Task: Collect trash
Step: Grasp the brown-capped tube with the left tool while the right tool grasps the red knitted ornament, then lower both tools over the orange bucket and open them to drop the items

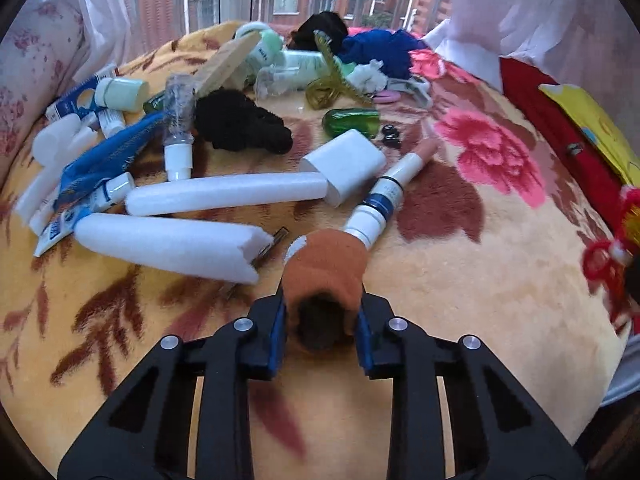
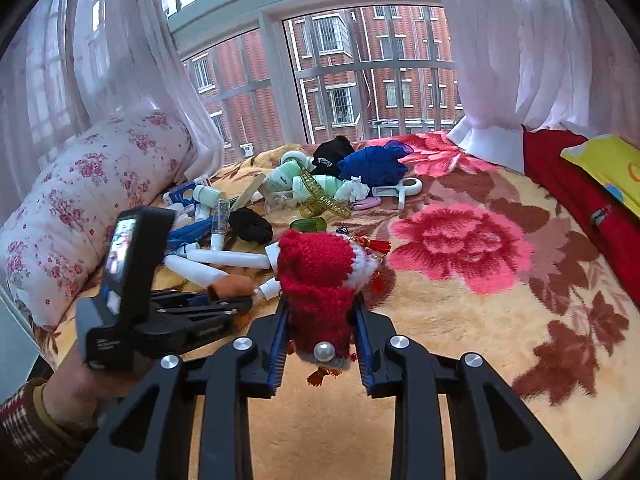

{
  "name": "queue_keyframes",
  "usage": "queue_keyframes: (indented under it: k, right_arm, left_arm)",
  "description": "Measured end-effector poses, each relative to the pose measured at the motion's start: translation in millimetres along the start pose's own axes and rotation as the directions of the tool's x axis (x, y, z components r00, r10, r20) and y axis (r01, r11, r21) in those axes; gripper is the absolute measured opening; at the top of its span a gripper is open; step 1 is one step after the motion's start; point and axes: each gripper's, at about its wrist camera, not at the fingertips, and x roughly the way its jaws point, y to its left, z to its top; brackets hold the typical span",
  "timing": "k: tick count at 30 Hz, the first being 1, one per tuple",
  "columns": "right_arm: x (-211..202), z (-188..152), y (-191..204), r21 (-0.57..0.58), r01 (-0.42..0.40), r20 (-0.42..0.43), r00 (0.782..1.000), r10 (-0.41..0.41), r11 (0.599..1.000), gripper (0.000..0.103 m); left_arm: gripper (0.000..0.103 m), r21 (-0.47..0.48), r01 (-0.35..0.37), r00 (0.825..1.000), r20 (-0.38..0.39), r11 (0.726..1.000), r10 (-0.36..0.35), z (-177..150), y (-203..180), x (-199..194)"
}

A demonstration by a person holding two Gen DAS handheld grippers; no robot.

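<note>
Clamped between the pads of the left tool (image 1: pixel 320 316) is a small orange-brown cloth piece (image 1: pixel 324 268), lifted just clear of the flowered blanket (image 1: pixel 460 280) on the bed, while the right tool (image 2: pixel 320 344) is closed on a red knitted ornament (image 2: pixel 316 280) with a white trim and a pearl bead. Beyond the cloth piece lie two white foam sticks (image 1: pixel 224 194), a white spray bottle (image 1: pixel 384 196) and, farther back, a heap of bottles, tubes and dark fabric. Both catches are soft and could slip, so I would keep the squeeze firm and carry them low and level to wherever the trash goes, which is not in view.
</note>
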Motion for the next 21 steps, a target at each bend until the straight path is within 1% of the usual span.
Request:
queue_keyframes:
  k: [4,6,9,12,14,15,16,18,19,20,21]
  right_arm:
    - [-5.6,-1.3,2.7,-0.003,-0.004,0.007,1.0,0.004,1.0,0.029]
    - [-11.6,-3.2,7.4,-0.012,-0.011,0.012,1.0,0.011,1.0,0.029]
    - [-29.9,-11.9,24.0,-0.055,-0.052,0.009,0.999,0.052,0.997,0.029]
    - [-49.0,-25.6,43.4,-0.11,-0.127,-0.013,0.992,0.127,0.986,0.029]
    - [-63.3,-44.6,62.8,-0.147,-0.199,-0.062,0.98,0.192,0.969,0.029]
    - [-63.3,-44.6,62.8,-0.147,-0.199,-0.062,0.98,0.192,0.969,0.029]
    - [-68.3,-56.3,71.9,-0.16,-0.237,-0.095,0.97,0.225,0.958,0.029]
    - [-70.5,-77.3,84.1,-0.166,-0.285,-0.163,0.952,0.258,0.944,0.029]
    - [-69.1,-94.0,91.6,-0.159,-0.316,-0.215,0.936,0.279,0.935,0.029]
    - [-67.0,-102.8,95.1,-0.152,-0.329,-0.246,0.926,0.287,0.932,0.029]
    - [-55.1,-135.2,105.8,-0.126,-0.358,-0.346,0.89,0.297,0.925,0.029]
  left_arm:
    - [0.027,0.013,0.036,0.999,0.031,0.999,-0.036,-11.2,-2.6,-23.4]
    - [0.027,0.03,0.061,0.997,0.049,0.998,-0.062,-19.8,-5.4,-43.7]
    - [0.027,0.084,0.08,0.994,0.074,0.993,-0.086,-38.9,-11.6,-79.3]
    - [0.027,0.14,0.111,0.992,0.051,0.984,-0.119,-70.4,-15.8,-109.8]
    - [0.027,0.164,0.148,0.989,-0.005,0.975,-0.149,-98.8,-15.5,-124.4]
    - [0.027,0.166,0.169,0.986,-0.037,0.972,-0.165,-115.4,-14.3,-129.4]
    - [0.027,0.165,0.178,0.983,-0.065,0.97,-0.169,-129.9,-12.6,-132.3]
    - [0.027,0.152,0.196,0.976,-0.123,0.969,-0.178,-157.0,-8.3,-132.4]
    - [0.027,0.14,0.203,0.972,-0.15,0.969,-0.182,-168.3,-5.9,-130.5]
    - [0.027,0.128,0.209,0.964,-0.195,0.969,-0.183,-186.0,-3.3,-124.4]
    - [0.027,0.123,0.206,0.961,-0.214,0.971,-0.177,-198.3,-0.8,-120.4]
